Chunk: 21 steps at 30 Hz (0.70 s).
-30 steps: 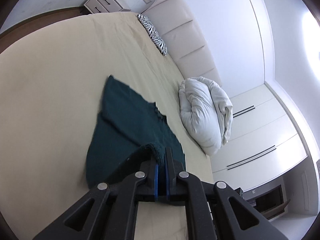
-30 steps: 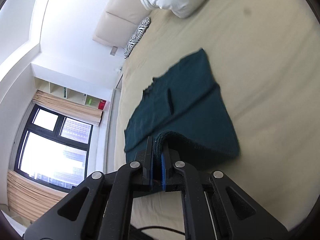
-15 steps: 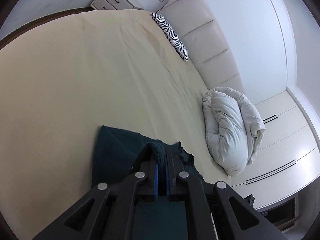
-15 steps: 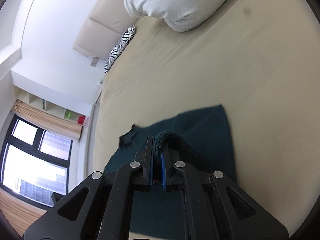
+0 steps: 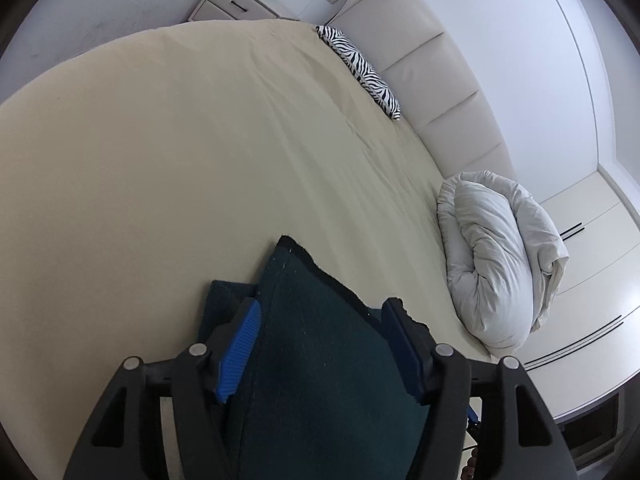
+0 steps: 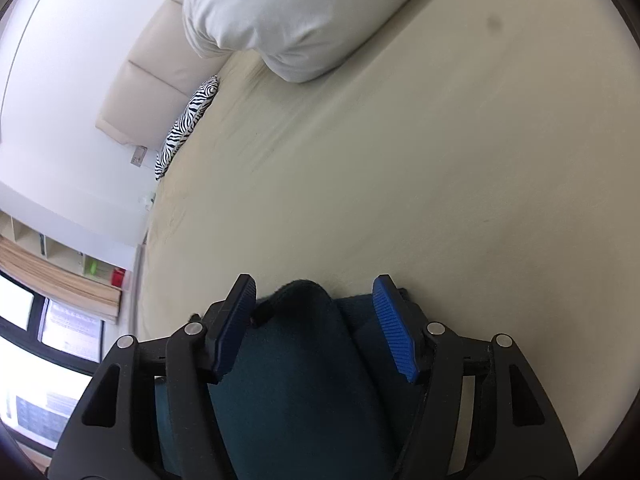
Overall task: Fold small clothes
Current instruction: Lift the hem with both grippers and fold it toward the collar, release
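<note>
1. On the beige bed sheet, at 6 o'clock in my left wrist view, I see the dark green garment, folded over on itself with a lower layer peeking out at its 9 o'clock side.
2. My left gripper has its jaws spread wide; the raised fold of the garment sits between the blue pads, not pinched.
3. My right gripper is likewise spread apart, and a rounded hump of the same garment lies between its blue pads at 6 o'clock of that view.
4. At 3 o'clock in the left view I see a bunched white duvet, well apart from the garment.
5. At 1 o'clock a zebra-print pillow rests against the cream padded headboard.
6. At 11 o'clock stands a nightstand.
7. At 8 o'clock in the right view is a window.
</note>
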{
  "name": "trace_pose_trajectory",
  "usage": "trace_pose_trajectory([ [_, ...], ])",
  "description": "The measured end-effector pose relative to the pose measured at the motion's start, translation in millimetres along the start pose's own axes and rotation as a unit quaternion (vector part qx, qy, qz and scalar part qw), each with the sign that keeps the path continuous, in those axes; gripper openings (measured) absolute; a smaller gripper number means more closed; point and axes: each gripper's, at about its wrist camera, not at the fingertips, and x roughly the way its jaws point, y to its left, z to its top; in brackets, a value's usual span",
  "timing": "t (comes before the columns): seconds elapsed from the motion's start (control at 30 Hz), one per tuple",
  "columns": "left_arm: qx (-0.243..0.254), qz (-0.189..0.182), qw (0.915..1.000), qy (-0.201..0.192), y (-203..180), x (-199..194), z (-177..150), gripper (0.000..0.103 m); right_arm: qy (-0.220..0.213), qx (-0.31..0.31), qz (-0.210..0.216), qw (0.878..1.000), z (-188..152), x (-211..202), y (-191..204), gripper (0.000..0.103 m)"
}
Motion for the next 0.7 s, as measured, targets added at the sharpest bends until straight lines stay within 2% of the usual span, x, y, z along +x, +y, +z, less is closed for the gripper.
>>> trace_pose_trajectory([
  [0.17, 0.045, 0.033, 0.9984, 0.001, 0, -30, -37, 0.065, 0.012, -0.064, -0.013, 0.998, -21, -30, 1, 0.06],
  [0.33, 0.088, 0.055, 0.9946, 0.007, 1, -49, -81, 0.064, 0.036, -0.144, -0.033, 0.988, -59, -53, 1, 0.059],
  [0.43, 0.128, 0.069, 0.9894, 0.006, -5, -57, -102, 0.06, 0.053, -0.171, -0.031, 0.983, -80, -58, -4, 0.052],
  [0.5, 0.159, 0.08, 0.9841, 0.002, -11, -60, -114, 0.059, 0.051, -0.18, -0.033, 0.982, -89, -62, -7, 0.05],
  [0.57, 0.182, 0.095, 0.9786, 0.001, -12, -61, -121, 0.054, 0.049, -0.19, -0.033, 0.98, -105, -71, -11, 0.047],
  [0.7, 0.185, 0.103, 0.9773, 0.008, -1, -63, -130, 0.046, 0.051, -0.219, -0.061, 0.972, -126, -82, -14, 0.039],
])
